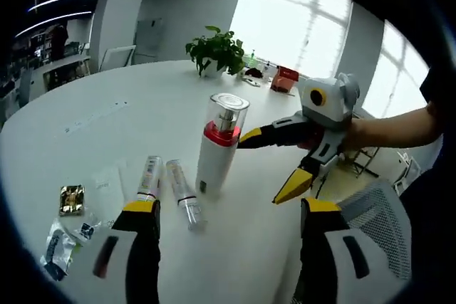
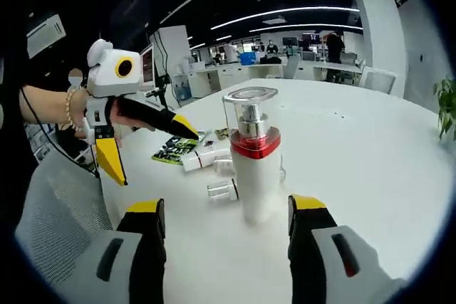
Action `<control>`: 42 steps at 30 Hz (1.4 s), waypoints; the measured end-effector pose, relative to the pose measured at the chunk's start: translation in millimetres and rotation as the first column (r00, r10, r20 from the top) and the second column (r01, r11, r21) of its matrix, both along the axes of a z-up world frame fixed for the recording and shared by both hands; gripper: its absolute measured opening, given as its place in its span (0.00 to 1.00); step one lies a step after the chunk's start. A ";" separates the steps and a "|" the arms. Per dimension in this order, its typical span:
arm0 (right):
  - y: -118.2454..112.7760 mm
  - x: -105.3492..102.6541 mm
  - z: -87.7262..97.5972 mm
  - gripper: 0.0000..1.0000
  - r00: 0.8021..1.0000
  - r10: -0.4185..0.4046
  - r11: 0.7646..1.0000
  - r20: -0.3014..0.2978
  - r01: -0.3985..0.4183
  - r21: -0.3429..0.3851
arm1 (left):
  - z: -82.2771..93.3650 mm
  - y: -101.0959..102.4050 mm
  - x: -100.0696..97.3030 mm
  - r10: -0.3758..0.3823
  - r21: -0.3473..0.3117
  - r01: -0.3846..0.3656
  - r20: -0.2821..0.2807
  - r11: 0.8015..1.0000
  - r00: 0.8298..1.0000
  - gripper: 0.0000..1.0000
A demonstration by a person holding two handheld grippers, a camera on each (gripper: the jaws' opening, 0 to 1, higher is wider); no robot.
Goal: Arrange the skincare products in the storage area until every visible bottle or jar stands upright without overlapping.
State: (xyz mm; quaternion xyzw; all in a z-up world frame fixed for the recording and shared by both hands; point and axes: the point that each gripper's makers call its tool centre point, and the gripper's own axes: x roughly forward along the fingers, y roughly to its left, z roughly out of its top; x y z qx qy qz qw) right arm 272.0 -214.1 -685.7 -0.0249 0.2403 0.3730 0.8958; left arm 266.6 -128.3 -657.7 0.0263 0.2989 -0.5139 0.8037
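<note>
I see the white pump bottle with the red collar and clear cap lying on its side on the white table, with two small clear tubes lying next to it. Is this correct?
Not quite. The white pump bottle with the red collar and clear cap stands upright on the white table, as the left gripper view shows. The two small clear tubes do lie next to it.

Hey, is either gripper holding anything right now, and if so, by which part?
Nothing is held. Both the left gripper and right gripper are open; the pump bottle stands free on the table.

The bottle point(image 1: 219, 146) is showing a matt white plastic body, glossy red collar and clear cap; the table point(image 1: 107, 115) is looking smooth white, faintly glossy.
</note>
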 end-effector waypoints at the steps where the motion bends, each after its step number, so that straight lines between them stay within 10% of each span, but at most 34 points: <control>1: 1.3 -3.1 0.4 0.72 1.000 -0.003 1.000 -0.003 0.003 0.001 | 0.2 4.1 -1.0 0.013 0.001 -0.013 0.001 1.000 1.000 0.76; 42: 30.1 -70.9 33.8 0.87 0.995 -0.099 0.992 -0.026 0.101 0.072 | 11.1 156.5 -84.4 0.369 0.006 -0.369 0.005 0.929 0.929 0.99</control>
